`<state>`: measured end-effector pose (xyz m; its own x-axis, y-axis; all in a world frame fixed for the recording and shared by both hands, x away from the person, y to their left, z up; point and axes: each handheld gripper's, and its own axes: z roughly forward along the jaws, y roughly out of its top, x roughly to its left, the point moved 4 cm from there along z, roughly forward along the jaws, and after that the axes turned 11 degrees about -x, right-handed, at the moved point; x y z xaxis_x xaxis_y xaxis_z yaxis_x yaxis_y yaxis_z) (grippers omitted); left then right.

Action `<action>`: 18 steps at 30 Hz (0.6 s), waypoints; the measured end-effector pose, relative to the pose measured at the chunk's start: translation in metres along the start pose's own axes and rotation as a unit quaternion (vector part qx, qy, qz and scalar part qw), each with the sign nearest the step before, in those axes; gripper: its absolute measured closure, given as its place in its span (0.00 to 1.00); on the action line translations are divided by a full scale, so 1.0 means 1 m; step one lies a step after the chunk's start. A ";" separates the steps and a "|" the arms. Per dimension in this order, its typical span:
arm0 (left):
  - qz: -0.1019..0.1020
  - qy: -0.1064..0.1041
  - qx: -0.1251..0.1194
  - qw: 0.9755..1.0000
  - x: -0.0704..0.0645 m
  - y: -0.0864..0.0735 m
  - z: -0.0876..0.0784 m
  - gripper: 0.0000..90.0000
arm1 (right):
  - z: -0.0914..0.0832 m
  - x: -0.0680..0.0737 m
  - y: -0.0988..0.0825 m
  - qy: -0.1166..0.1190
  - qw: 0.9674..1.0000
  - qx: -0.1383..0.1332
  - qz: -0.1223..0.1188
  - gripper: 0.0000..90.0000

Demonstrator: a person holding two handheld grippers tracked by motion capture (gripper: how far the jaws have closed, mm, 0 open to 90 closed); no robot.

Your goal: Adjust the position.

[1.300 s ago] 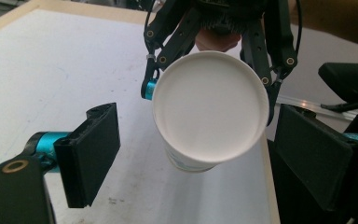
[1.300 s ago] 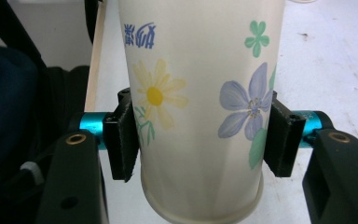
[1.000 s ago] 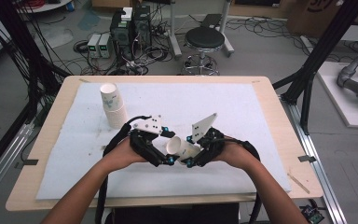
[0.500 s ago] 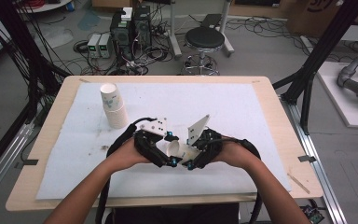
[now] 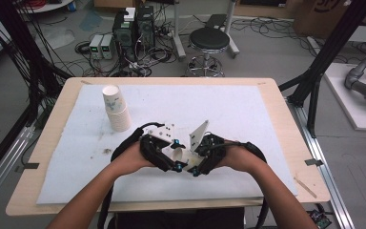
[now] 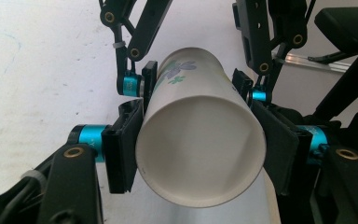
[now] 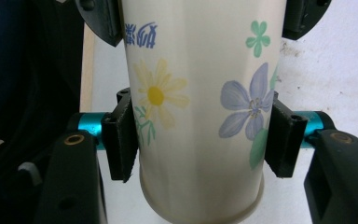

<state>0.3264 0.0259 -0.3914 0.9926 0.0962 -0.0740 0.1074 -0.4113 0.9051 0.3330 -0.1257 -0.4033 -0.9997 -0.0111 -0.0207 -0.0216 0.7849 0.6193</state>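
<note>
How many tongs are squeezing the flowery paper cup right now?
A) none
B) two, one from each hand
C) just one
B: the left tongs press their pads on the paper cup near its open rim, and the right tongs clamp its flowered wall, so both hands hold the same cup.

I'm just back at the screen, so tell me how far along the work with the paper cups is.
Done: a stack of cups stands upside down at the table's far left. In hand: the left gripper has just been closing on the flowered paper cup near its open mouth, while the right gripper clamps its sides nearer the base. Left, probably: pulling nested cups apart or adding it to the stack.
</note>
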 end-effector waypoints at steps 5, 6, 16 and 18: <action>0.007 0.000 -0.022 1.000 -0.002 0.004 -0.005 0.41 | -0.006 0.000 -0.001 -0.010 0.998 -0.055 0.021 0.22; 0.007 0.000 -0.022 1.000 -0.002 0.004 -0.005 0.41 | -0.006 0.000 -0.001 -0.010 0.998 -0.055 0.021 0.22; -0.001 0.001 -0.077 0.997 -0.004 -0.003 -0.007 0.41 | -0.034 0.006 -0.018 -0.035 0.982 -0.178 0.046 0.22; 0.002 0.003 -0.085 0.996 -0.005 -0.004 -0.008 0.41 | -0.039 0.007 -0.022 -0.042 0.977 -0.202 0.048 0.22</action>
<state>0.3210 0.0343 -0.3918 0.9926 0.1001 -0.0694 0.0928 -0.2524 0.9632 0.3258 -0.1666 -0.3866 -0.9934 0.1149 -0.0021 0.0525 0.4701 0.8810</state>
